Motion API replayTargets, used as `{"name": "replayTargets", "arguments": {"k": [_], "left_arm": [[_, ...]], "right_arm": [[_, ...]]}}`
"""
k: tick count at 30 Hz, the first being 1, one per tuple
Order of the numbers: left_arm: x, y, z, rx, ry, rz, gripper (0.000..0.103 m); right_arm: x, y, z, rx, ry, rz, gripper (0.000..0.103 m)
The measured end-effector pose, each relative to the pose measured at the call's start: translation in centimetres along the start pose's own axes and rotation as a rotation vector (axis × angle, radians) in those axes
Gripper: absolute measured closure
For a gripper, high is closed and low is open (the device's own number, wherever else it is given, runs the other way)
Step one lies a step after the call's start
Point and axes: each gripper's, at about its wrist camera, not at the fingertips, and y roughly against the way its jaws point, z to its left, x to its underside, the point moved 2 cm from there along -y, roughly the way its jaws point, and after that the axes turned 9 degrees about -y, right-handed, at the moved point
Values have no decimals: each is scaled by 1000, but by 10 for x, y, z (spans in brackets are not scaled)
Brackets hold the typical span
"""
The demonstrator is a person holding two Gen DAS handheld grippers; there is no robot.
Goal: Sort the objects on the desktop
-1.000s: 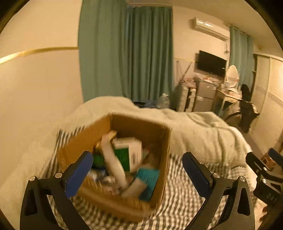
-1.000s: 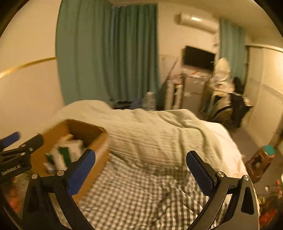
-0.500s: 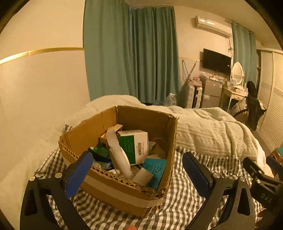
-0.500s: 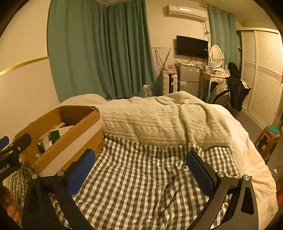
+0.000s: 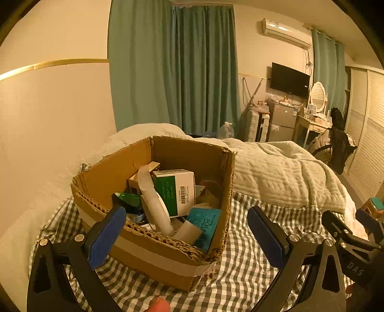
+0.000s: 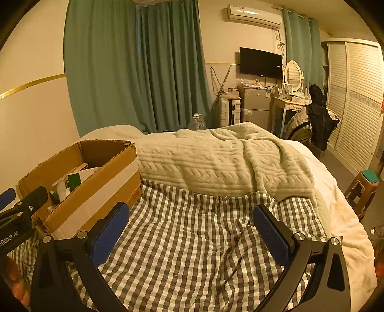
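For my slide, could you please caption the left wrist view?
Open left gripper facing a cardboard box of clutter on a checked bedsheet.

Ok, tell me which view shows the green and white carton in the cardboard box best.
Left wrist view: the green and white carton faces the camera, barcode visible. Right wrist view shows only a green sliver above the box wall.

Bedroom under warm, dim light. Teal curtains (image 6: pixel 134 72) hang on the far wall, an air conditioner (image 6: pixel 254 14) above a television (image 6: pixel 260 63). Beside a small fridge (image 6: pixel 254 105) stands a dressing table (image 6: pixel 291 102) with an oval mirror (image 6: pixel 293 75). Louvred wardrobe doors (image 6: pixel 357 103) line the right wall. A stool (image 6: pixel 363 189) stands on the floor.
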Motion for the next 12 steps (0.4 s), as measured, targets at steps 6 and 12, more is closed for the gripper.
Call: {"name": "replayTargets", "arguments": {"k": [6,12], "left_arm": [[2,2,-2,8,5,5,0],[8,7,1,41,57,0,0]], "right_arm": [[3,-2,1,-3,6,13,1],[6,-4,2,-5,11,17,1]]}}
